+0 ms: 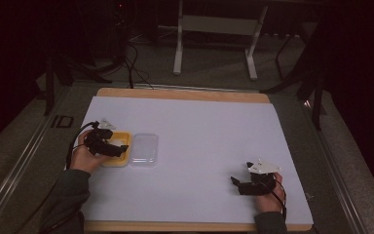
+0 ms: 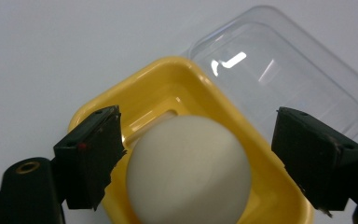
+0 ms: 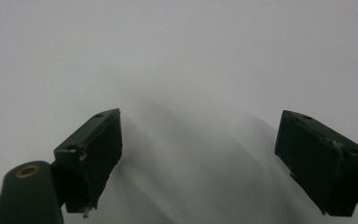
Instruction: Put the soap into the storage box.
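Fingers of the left gripper [image 2: 186, 158] stand parted on either side of a white egg [image 2: 189, 170]; its left pad looks to be just at the shell and its right pad is clear of it, so nothing is clamped. No earlier look is on hand to judge their motion. The egg sits in a small yellow tray [image 2: 168, 88] at the left of the white table sheet [image 1: 199, 146], and a clear plastic lid [image 2: 284, 74] lies on the sheet just beside the tray, touching its far edge. Over at the right, the right gripper [image 3: 198, 154] rests above bare sheet with its jaws wide apart and nothing between them.

Risk, as I judge it: the egg is smooth and round, and the tray is light. If the jaws close off-centre, the egg could squirt sideways or roll up the tray wall; too hard a squeeze may crack the shell. A pad catching the tray's rim might tip or drag the tray and nudge the lid with it.

Count: one egg, one yellow tray, one clear lid, two grippers.
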Available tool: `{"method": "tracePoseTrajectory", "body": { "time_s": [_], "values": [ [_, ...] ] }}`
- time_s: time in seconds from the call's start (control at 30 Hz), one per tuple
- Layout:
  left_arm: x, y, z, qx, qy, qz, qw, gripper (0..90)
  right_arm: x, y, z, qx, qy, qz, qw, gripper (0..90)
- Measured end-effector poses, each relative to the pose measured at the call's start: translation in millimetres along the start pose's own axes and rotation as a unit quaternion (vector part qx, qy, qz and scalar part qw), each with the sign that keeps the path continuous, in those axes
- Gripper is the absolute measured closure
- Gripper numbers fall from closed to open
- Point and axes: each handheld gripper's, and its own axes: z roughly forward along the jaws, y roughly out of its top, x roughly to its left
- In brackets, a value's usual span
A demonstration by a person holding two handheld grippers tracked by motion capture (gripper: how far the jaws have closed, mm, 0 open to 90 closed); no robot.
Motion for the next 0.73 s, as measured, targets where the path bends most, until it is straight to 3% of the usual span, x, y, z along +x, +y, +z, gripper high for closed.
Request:
{"method": "tracePoseTrajectory", "body": {
  "time_s": [0.23, 0.4, 0.73],
  "values": [
    [-9.7, 4.9, -2.8, -0.011, -0.008, 0.019, 0.9997, 27.0, 0.0, -0.1, 0.0, -0.001, 0.000, 0.001, 1.0000, 14.7],
    [-24.1, 9.5, -4.3, -0.025, -0.032, 0.038, 0.9985, 33.7, -0.1, 0.0, -0.1, 0.000, 0.000, 0.001, 1.0000, 14.7],
    [-58.9, 7.4, -1.2, -0.035, -0.057, 0.079, 0.9947, 37.1, -0.6, -0.1, 0.4, -0.001, 0.001, 0.002, 1.0000, 14.7]
  ]
}}
